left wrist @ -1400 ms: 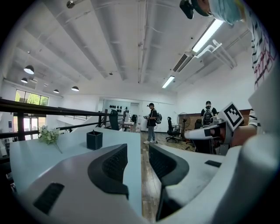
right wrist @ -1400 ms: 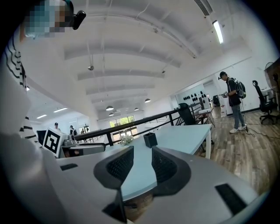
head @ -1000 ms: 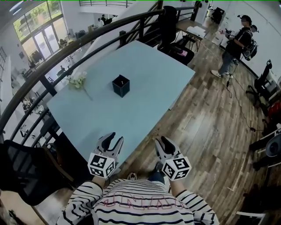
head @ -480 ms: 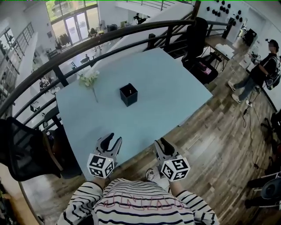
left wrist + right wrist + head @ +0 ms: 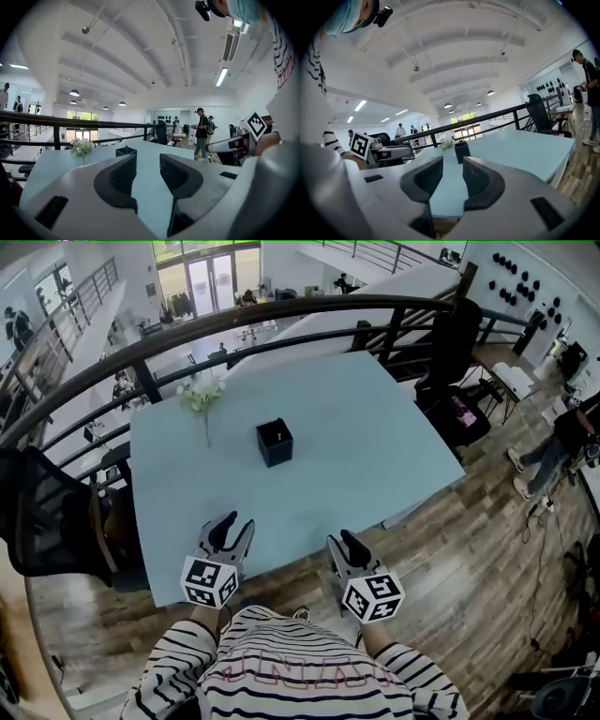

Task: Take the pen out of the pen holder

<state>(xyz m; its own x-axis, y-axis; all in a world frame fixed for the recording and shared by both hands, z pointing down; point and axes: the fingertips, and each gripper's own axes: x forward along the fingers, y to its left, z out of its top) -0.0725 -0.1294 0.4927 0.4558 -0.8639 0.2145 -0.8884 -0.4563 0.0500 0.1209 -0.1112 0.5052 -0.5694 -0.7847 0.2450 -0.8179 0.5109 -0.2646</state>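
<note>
1. The only markings are the black-and-white square markers on each gripper's cube. Pale lettering on the striped shirt (image 5: 300,676), at the bottom of the head view, is too blurred to read.
2. The pen holder (image 5: 275,442), a black square box, stands upright near the middle of the pale blue desk (image 5: 375,446), well apart from both grippers. The pen (image 5: 278,434) shows as a thin light mark in its opening.
3. White flowers (image 5: 202,397) lie to the upper left of the holder, apart from it. Only bare desk lies between holder and grippers.
4. The left gripper (image 5: 236,523), lower left, is over the desk's near edge. Its jaws are released, with only desk in the gap.
5. The right gripper (image 5: 341,540), lower centre, is at the same edge, also released and empty.
6. A dark railing (image 5: 281,315) curves behind the desk, and a black chair (image 5: 459,334) stands at the upper right.
7. Only the left gripper view shows two people (image 5: 201,131) standing at centre right. Only the right gripper view shows people (image 5: 401,130) beyond the railing.
</note>
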